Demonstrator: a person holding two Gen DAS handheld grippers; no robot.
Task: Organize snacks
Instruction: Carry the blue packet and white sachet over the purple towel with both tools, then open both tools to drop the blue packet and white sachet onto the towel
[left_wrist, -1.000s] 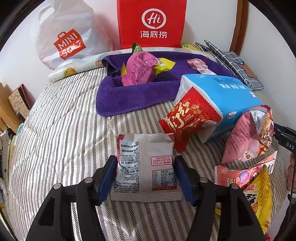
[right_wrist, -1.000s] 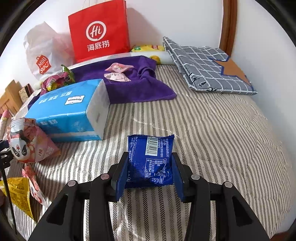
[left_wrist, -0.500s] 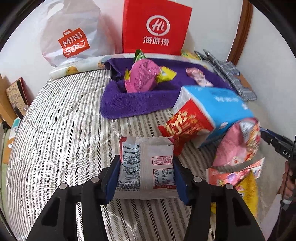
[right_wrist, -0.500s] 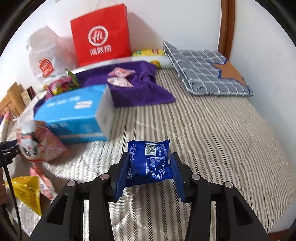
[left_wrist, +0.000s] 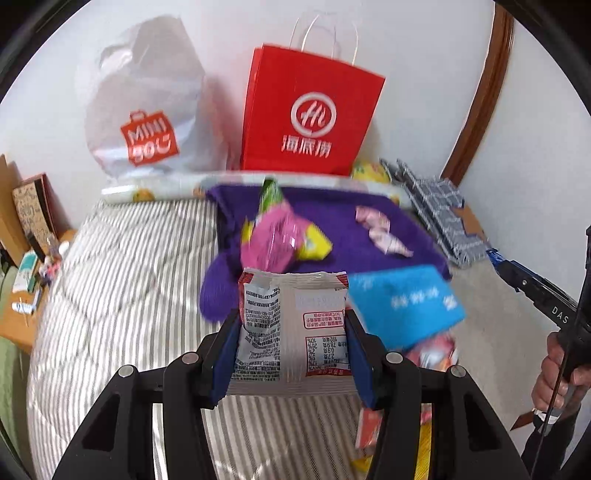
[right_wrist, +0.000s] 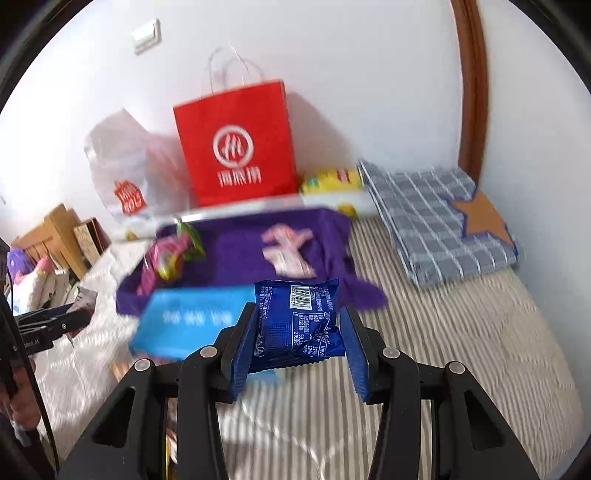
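My left gripper is shut on a white snack packet with red edges and holds it above the striped bed. My right gripper is shut on a blue snack packet, also lifted off the bed. A purple towel at the back carries a pink snack bag, a yellow packet and small pink packets. The towel also shows in the right wrist view. More snack bags lie at the right, partly hidden.
A red paper bag and a white plastic bag stand against the wall. A blue tissue pack lies in front of the towel. A folded checked cloth lies at the right. Wooden furniture stands at the left of the bed.
Both grippers have risen off the bed with their packets and tilted up towards the wall. The bags and towel now sit lower in both views.
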